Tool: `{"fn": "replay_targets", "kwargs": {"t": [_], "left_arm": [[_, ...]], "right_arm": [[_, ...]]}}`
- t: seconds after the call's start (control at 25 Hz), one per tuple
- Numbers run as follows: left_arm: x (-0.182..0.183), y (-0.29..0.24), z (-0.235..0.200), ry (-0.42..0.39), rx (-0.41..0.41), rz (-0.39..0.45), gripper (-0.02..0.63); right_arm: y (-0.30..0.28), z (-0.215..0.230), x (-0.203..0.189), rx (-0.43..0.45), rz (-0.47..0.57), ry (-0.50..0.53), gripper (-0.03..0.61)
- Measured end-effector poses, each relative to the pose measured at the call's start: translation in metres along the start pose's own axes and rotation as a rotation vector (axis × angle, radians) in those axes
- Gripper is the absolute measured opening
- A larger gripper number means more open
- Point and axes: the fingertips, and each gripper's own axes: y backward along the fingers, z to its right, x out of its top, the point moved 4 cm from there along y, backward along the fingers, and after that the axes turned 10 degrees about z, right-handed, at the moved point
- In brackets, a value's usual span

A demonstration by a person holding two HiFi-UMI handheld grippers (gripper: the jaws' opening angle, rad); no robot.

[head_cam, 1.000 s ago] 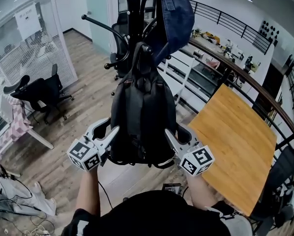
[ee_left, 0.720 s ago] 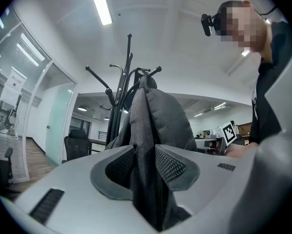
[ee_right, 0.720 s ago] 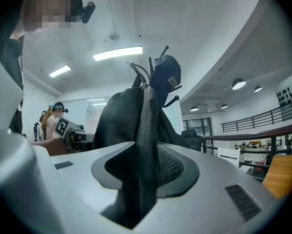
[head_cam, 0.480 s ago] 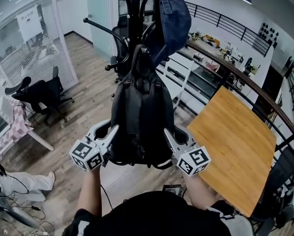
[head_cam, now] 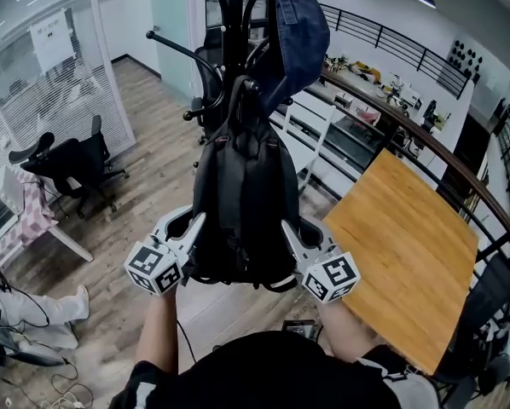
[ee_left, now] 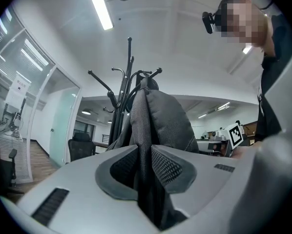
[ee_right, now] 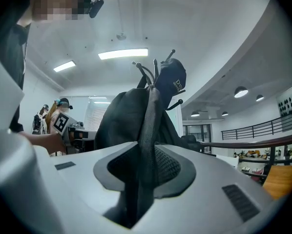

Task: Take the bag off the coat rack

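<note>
Open-plan office, wood floor [head_cam: 144, 169], a curved railing [head_cam: 443, 152] and a wooden table [head_cam: 408, 245] off to the right. In the middle stood the black coat rack [head_cam: 229, 24] with a denim cap [head_cam: 299, 32] on an upper hook. The backpack [head_cam: 246, 203] hung below the cap by its top loop from a rack hook, straps facing the person.

And there was the squeeze! The jaws of both grippers had just been closing. The left gripper [head_cam: 189, 228] was clamped on the backpack's left edge and the right gripper [head_cam: 296, 235] on its right edge, both low on the body. In the left gripper view a fold of dark fabric ran straight up between the ribbed pads [ee_left: 168, 167], pinched tight. The right gripper view showed the same, the padded side seam nipped between its pads [ee_right: 168, 167].

So the hold looked made on both sides. The loop was not yet off the hook, and lifting it clear looked like the next job.
</note>
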Motion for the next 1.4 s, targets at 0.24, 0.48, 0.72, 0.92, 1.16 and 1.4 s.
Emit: {"fn": "replay_targets", "kwargs": {"t": [0.24, 0.48, 0.72, 0.92, 1.16, 1.4], "left_arm": [[-0.001, 0.000, 0.002, -0.010, 0.017, 0.015, 0.092], [0.000, -0.001, 0.003, -0.020, 0.026, -0.004, 0.092], [-0.003, -0.002, 0.004, -0.017, 0.038, 0.010, 0.092], [-0.003, -0.003, 0.003, 0.015, 0.036, 0.017, 0.075], [0.004, -0.002, 0.008, -0.035, 0.053, 0.060, 0.054], [0.027, -0.004, 0.021, -0.067, 0.018, 0.099, 0.047]], "right_arm": [[-0.001, 0.000, 0.001, -0.012, -0.013, 0.015, 0.100], [-0.001, 0.001, -0.001, -0.026, 0.013, 0.025, 0.087], [-0.001, 0.006, -0.001, -0.074, 0.027, 0.004, 0.091], [-0.001, 0.008, -0.001, -0.066, 0.048, -0.042, 0.085], [-0.004, 0.003, 0.005, -0.050, 0.073, -0.084, 0.051], [0.000, 0.001, 0.027, -0.036, 0.118, -0.093, 0.048]]}}
